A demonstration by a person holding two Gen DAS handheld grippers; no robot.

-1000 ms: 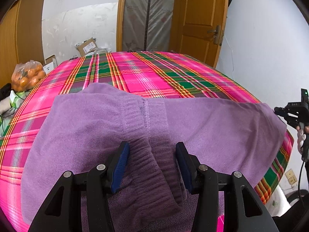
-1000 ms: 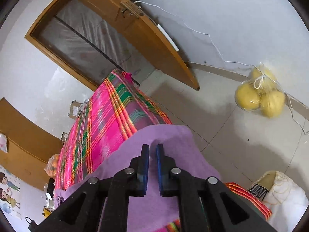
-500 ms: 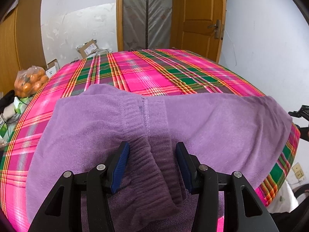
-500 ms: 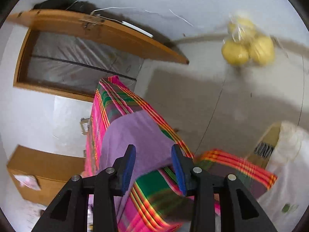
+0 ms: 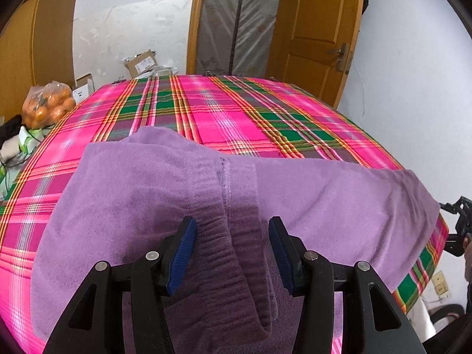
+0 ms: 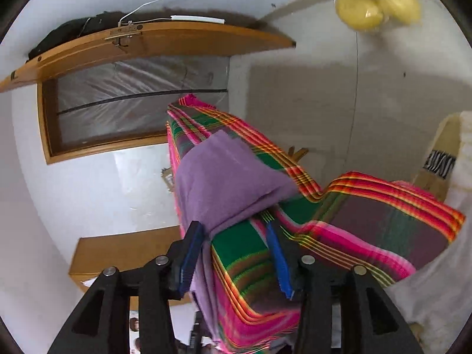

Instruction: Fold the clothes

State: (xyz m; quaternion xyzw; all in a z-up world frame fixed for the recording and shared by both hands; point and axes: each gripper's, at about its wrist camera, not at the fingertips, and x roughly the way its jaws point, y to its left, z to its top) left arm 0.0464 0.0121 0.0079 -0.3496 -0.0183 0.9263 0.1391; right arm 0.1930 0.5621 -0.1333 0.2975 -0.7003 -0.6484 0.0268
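Observation:
A purple fleece garment (image 5: 324, 200) lies spread across a table under a pink plaid cloth (image 5: 236, 109). My left gripper (image 5: 230, 247) hovers low over its near edge, jaws apart. The garment's ribbed band (image 5: 224, 236) runs between the pads, which do not squeeze it. The right wrist view is rolled sideways. There my right gripper (image 6: 234, 250) is at the table's corner with its jaws opening. The cloth's edge and the garment's hanging end (image 6: 224, 183) sit between the pads, unpinched. The right gripper (image 5: 458, 227) also shows at the right edge of the left wrist view.
A bag of oranges (image 5: 48, 107) and cardboard boxes (image 5: 141, 63) sit beyond the table's far left. A wooden door (image 5: 318, 29) stands open at the back right. On the floor by the right side are a bag of yellow fruit (image 6: 374, 3) and a white sack (image 6: 442, 265).
My right gripper went from nearly shut to wide apart, dropped below the table's edge and rolled over. The garment's right end now rests on the table. The left gripper stayed put.

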